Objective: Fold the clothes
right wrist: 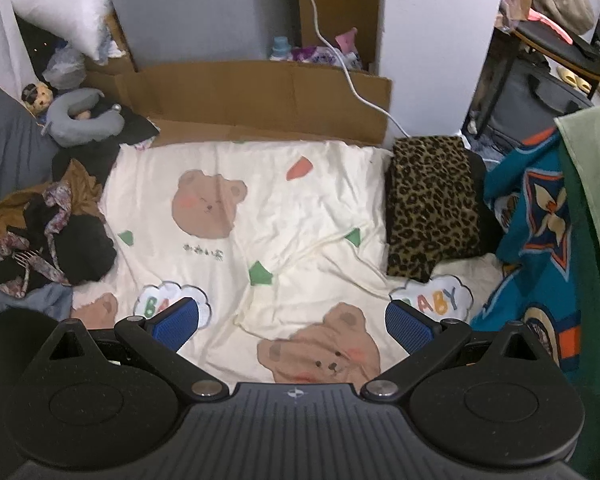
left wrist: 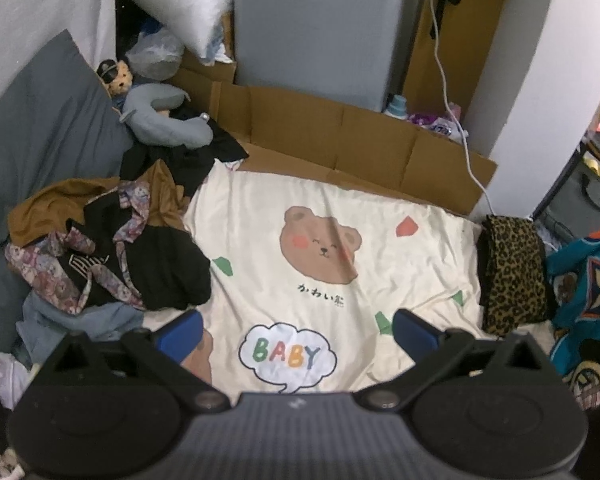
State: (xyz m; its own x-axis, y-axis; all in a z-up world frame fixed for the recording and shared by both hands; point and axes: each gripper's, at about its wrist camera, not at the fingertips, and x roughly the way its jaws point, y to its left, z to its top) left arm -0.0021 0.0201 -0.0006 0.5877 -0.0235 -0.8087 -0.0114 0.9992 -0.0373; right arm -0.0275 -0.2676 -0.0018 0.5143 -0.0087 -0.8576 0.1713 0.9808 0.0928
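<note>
Hovering over the cream bear-print bedsheet [right wrist: 300,216], left gripper [left wrist: 298,330] and right gripper [right wrist: 292,320] both spread and empty; tangled heap of black, brown and floral garments [left wrist: 112,248] at left looks soft, light, best pinched at a hem.

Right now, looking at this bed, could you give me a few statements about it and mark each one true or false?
1. Both the left hand-held gripper and the right hand-held gripper are open and empty. True.
2. The leopard-print garment lies crumpled in the pile of clothes. False: it lies folded, apart, on the bed's other side.
3. The cream sheet shows bears. True.
4. The neck pillow is red. False: it is grey.
</note>
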